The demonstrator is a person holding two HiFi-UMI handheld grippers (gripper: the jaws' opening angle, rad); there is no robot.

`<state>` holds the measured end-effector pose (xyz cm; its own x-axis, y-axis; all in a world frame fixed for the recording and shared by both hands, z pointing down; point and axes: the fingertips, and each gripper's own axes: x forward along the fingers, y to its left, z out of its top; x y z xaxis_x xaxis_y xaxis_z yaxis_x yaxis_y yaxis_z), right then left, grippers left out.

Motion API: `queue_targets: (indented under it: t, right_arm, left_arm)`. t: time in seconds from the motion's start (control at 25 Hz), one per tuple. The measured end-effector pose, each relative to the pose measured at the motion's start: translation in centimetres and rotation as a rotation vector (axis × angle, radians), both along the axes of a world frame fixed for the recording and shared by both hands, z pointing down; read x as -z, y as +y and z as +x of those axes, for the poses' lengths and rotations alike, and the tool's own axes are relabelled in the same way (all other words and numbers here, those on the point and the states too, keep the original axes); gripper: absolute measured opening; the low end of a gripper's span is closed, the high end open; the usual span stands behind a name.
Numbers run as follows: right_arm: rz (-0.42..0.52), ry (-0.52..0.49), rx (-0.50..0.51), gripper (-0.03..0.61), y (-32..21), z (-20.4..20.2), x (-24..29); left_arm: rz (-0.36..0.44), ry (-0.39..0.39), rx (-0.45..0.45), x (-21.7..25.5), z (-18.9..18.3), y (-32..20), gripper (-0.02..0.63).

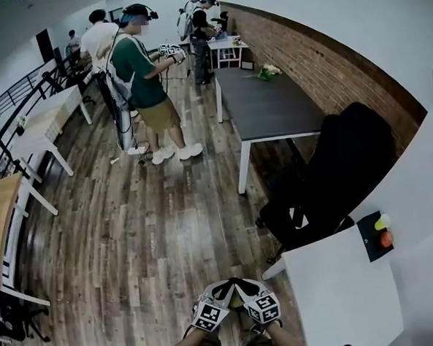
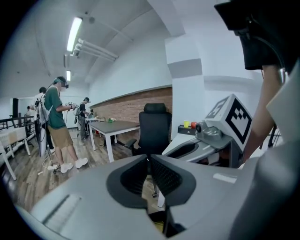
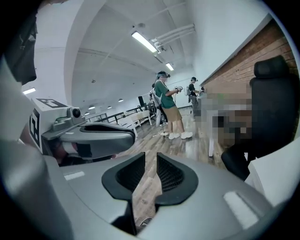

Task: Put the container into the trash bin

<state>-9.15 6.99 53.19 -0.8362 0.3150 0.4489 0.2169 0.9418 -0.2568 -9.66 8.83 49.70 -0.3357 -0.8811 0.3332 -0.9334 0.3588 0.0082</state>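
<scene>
Pointing level across the room, the left gripper [image 2: 148, 159] has its jaws closed together on nothing. Just beside it, the right gripper [image 3: 150, 161] has its jaws slightly apart, with wooden floor [image 3: 146, 194] showing through the gap; it also carries nothing. Both sit close to the body, which suggests a transit posture, not a grasp. Farther right stands a white worktop [image 1: 341, 292] bearing small yellow and red items [image 1: 383, 230] on a black base. No container or trash bin is identifiable in any view
</scene>
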Motion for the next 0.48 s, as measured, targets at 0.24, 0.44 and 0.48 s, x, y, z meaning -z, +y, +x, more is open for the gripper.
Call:
queue_targets:
  t: [0.24,0.44,0.48]
  right_arm:
    - [0.031,-0.065,0.031,0.094,1.4,-0.1,5.0]
    - [0.044,-0.112,0.034,0.091,1.0,-0.5,8.1]
    - [0.045,-0.120,0.034,0.091,0.9,-0.5,8.7]
  left_arm:
    - [0.031,-0.029,0.022,3.7,0.0,1.1,-0.003]
    - [0.053,-0.044,0.045,5.6,-0.8,0.9,-0.003]
    - [0.060,-0.046,0.051,6.0,-0.9,0.9,-0.003]
